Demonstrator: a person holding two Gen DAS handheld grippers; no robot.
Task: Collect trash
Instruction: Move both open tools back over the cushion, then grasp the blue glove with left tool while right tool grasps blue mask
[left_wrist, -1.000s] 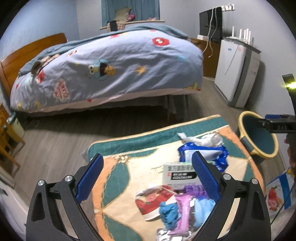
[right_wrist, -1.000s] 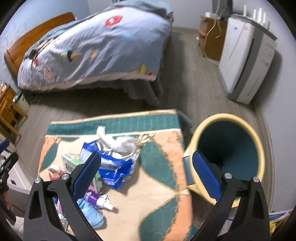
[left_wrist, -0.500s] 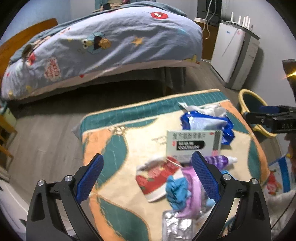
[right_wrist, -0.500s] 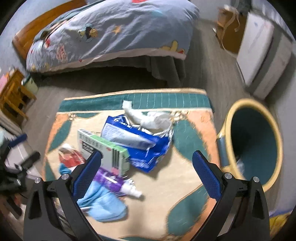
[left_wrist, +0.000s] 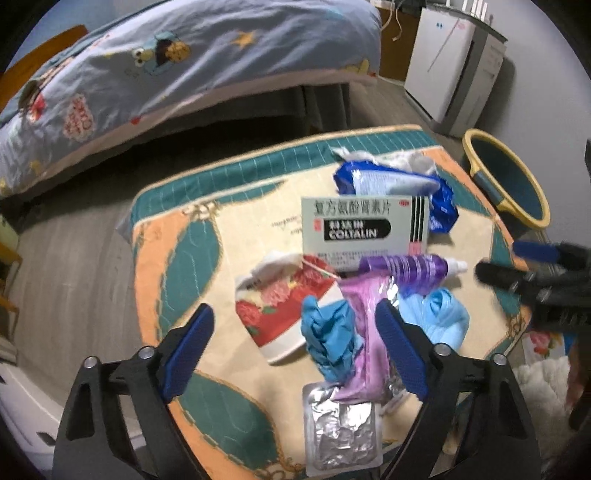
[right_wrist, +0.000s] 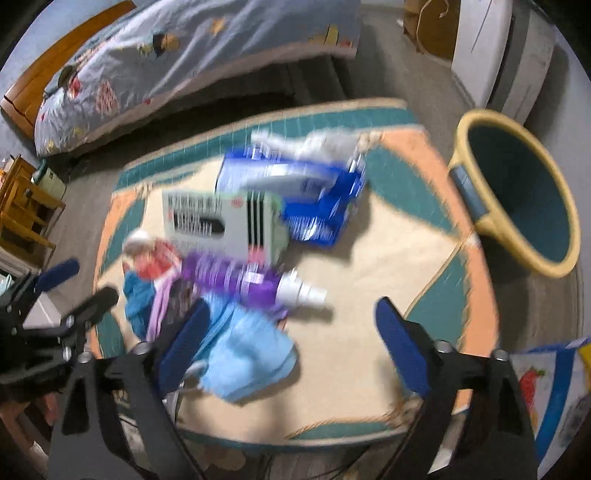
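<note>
Grippers: left gripper (left_wrist: 295, 347) hangs over the near end of the trash heap with jaws spread, pads on nothing; they have just been narrowing, with the paper cup and the teal glove below the gap. Right gripper (right_wrist: 291, 347) is likewise spread, has just been narrowing, and grips nothing; the light blue glove lies below its left pad.
Landmark: medicine box (left_wrist: 365, 229), flat near the middle of the patterned mat (left_wrist: 177, 258).
Nearest trash: foil blister pack (left_wrist: 341, 430), closest to the camera, well this side of the box.
Next: teal glove (left_wrist: 327, 341), pink wrapper (left_wrist: 364, 332) and light blue glove (left_wrist: 441, 315), heaped just this side of the box.
Beside them: red floral paper cup (left_wrist: 280, 314), lying on its side, near-left of the box.
Touching the box: purple bottle (left_wrist: 410, 267), lying along its near edge, white cap pointing right.
Beyond the box: blue plastic package (left_wrist: 399, 186) with crumpled white tissue (left_wrist: 413, 160) behind.
Bin: yellow-rimmed bin (left_wrist: 508, 177), off the mat, far right of the box.
Farthest: bed (left_wrist: 177, 62), well beyond the box.
</note>
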